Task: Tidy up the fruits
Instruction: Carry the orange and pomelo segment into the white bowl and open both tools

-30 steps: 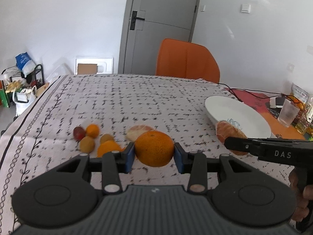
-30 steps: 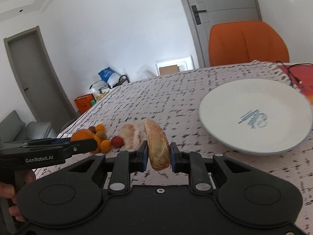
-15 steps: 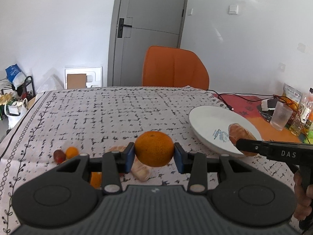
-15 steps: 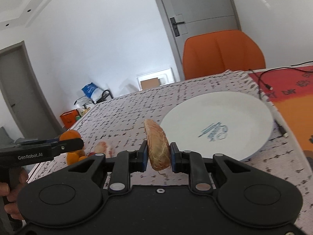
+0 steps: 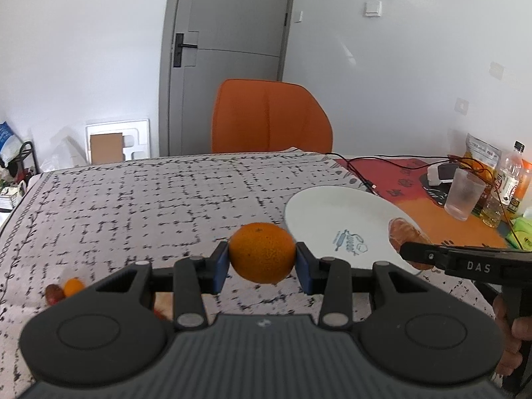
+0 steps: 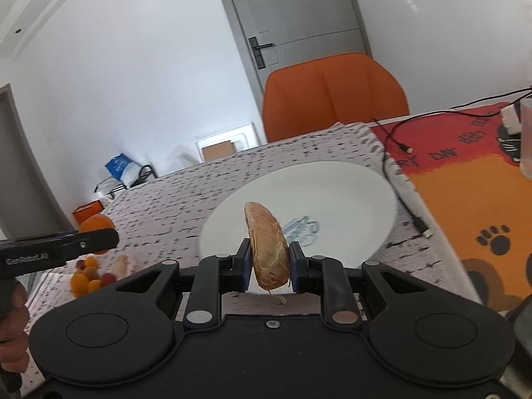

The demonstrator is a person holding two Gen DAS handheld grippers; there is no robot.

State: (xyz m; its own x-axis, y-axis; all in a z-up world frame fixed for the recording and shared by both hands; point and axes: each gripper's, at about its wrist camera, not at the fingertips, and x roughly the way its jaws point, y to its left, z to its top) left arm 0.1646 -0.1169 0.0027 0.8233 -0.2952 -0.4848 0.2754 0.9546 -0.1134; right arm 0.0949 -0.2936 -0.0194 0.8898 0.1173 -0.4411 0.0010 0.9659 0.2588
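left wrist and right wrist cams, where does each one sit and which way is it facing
Left wrist: on the left gripper, looking along its fingers across the table toward the orange chair; its jaws clamp the orange, and the right gripper enters at right.
Right wrist: on the right gripper, angled down at the white plate; it grips a peeled citrus segment, and the left gripper with a hand shows at left.
Shared: plate, chair, door, both held fruits, loose small fruits.

the desk (image 5: 166,199) wears a patterned cloth; on it lie a white plate (image 5: 319,212), small fruits (image 6: 84,277) and a cable (image 6: 395,139).
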